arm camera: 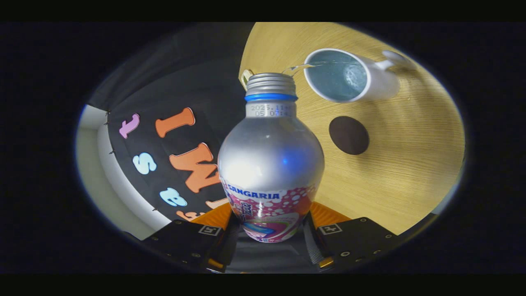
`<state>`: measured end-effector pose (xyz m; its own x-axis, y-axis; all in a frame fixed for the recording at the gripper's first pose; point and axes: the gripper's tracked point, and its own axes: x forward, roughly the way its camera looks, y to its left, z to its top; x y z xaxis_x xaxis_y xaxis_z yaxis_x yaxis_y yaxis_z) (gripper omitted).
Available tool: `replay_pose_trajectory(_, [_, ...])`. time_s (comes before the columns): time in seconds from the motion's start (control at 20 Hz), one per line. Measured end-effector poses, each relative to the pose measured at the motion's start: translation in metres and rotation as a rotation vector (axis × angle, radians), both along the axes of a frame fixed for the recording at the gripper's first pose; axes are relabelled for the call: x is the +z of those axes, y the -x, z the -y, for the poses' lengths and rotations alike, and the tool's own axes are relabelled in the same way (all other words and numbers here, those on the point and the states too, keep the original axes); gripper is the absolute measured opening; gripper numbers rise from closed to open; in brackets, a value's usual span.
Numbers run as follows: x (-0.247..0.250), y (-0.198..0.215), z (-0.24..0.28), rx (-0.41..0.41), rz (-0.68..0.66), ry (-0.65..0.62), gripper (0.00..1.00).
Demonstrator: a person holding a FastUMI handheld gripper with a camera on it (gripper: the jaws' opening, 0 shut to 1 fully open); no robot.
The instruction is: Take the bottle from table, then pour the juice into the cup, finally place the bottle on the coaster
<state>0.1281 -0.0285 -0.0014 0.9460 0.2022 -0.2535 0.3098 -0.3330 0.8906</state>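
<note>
A silver bottle [271,164] with a blue neck ring and an open threaded mouth is held between my fingers, and my gripper [269,228] is shut on its printed lower body. The bottle is tipped over the wooden table [411,172], its mouth pointing at a white mug [349,76]. A thin clear stream [306,66] runs from the mouth over the mug's rim, and liquid lies inside the mug. A dark round coaster [349,135] lies flat on the table, between the mug and my fingers, to the right of the bottle.
The booth's black cloth wall [181,94] stands left of the bottle, with a pale floor strip [96,164] beyond it. A small light object [245,77] peeks out at the table's edge behind the bottle neck. Bare wood stretches around the coaster.
</note>
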Motion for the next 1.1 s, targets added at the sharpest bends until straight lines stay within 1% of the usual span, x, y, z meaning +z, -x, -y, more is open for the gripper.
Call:
replay_pose_trajectory(0.45, [0.002, 0.004, 0.005, -0.006, -0.011, -0.024, 0.71])
replay_pose_trajectory(0.95, [-0.001, 0.003, 0.012, -0.016, -0.056, -0.068, 0.70])
replay_pose_trajectory(1.1, [-0.002, 0.005, 0.013, -0.008, -0.069, -0.070, 0.71])
